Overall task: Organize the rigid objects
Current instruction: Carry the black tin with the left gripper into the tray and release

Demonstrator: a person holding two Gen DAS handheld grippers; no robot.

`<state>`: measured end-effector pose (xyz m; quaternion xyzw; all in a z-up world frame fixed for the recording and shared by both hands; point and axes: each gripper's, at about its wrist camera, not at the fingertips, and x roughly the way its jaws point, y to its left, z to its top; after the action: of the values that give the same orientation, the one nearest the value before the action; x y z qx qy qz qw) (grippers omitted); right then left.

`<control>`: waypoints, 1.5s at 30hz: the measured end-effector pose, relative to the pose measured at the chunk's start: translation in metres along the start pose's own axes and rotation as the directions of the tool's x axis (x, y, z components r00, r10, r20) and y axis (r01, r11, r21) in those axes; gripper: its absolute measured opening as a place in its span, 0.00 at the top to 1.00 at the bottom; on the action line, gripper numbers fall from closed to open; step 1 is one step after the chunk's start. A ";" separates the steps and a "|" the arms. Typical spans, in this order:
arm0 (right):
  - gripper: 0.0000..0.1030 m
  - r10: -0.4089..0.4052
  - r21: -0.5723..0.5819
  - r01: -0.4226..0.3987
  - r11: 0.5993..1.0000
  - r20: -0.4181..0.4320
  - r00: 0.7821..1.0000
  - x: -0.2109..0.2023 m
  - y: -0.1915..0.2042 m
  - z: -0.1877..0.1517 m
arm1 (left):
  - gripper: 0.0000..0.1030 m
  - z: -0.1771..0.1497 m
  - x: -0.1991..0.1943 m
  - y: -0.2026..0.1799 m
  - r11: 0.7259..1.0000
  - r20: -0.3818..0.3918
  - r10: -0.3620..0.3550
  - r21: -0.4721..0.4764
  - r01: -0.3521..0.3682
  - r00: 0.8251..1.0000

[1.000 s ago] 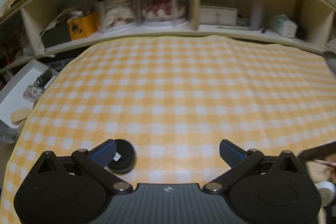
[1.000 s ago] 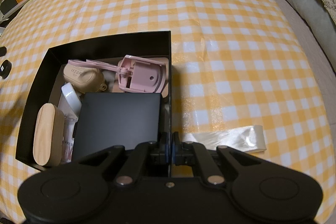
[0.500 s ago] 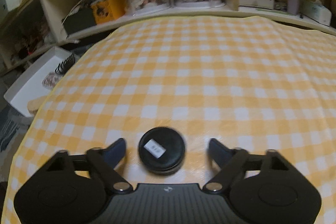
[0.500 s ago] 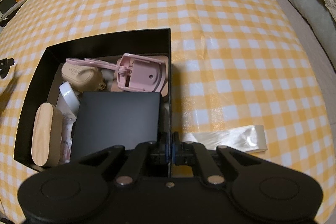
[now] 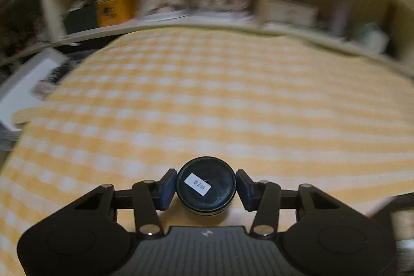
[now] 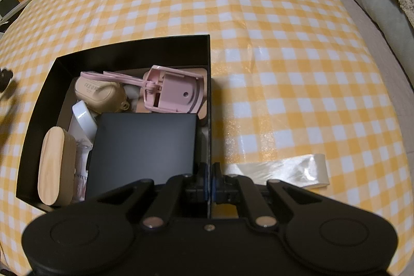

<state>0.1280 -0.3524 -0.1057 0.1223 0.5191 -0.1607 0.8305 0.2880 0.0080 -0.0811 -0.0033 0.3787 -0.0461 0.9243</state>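
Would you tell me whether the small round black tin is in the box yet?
Not yet: the tin sits between the left gripper's pads over the tablecloth.

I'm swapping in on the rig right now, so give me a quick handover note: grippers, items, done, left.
Left gripper: pads on both sides of the round black jar, over the checked cloth.
Right gripper: shut on the black box right wall.
Done: pink eyelash curler, beige case, wooden-lidded item and black card are inside.
Left: put the jar in the box.
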 end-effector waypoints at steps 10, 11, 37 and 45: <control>0.96 0.005 0.000 -0.005 1.000 0.001 1.000 0.000 -0.001 0.000 | 0.51 -0.023 -0.052 -0.085 0.928 -0.065 -0.371 -0.009 0.372 0.926; 0.96 0.004 -0.001 -0.004 1.000 0.001 1.000 -0.001 -0.001 0.000 | 0.51 -0.026 -0.054 -0.090 0.919 -0.074 -0.393 -0.004 0.393 0.917; 0.96 0.002 0.000 -0.002 1.000 0.001 1.000 -0.003 -0.001 -0.002 | 0.30 -0.045 -0.052 -0.121 0.877 -0.146 -0.455 0.097 0.470 0.879; 0.96 0.002 0.001 -0.002 1.000 0.001 1.000 -0.002 -0.001 -0.001 | 0.11 -0.044 -0.065 -0.126 0.883 -0.150 -0.438 0.115 0.456 0.886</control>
<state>0.1257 -0.3525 -0.1042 0.1230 0.5186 -0.1601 0.8308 0.2006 -0.1106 -0.0624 -0.0196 0.4177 -0.2861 0.8621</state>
